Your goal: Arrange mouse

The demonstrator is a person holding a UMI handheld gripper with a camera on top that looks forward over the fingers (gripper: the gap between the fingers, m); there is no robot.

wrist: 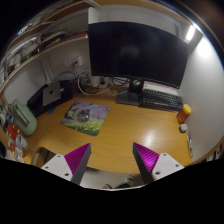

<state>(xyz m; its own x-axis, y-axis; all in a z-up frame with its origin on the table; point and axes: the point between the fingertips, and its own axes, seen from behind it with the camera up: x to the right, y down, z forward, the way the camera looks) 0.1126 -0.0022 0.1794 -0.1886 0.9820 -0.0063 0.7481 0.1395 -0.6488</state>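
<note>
My gripper (pixel 111 150) is open and empty, held high above a wooden desk (pixel 130 125). Its magenta pads (pixel 78 158) stand wide apart over the desk's near edge. A colourful picture mouse mat (pixel 86 117) lies on the desk beyond the left finger. I cannot make out a mouse on the mat or elsewhere on the desk. A large dark monitor (pixel 137 50) stands at the back of the desk, with a keyboard (pixel 160 97) in front of it to the right.
An orange bottle (pixel 185 113) stands at the desk's right edge. A green object (pixel 24 118) and clutter sit at the left. Shelves (pixel 40 45) run along the left wall. Cables lie behind the mat near the monitor stand (pixel 128 97).
</note>
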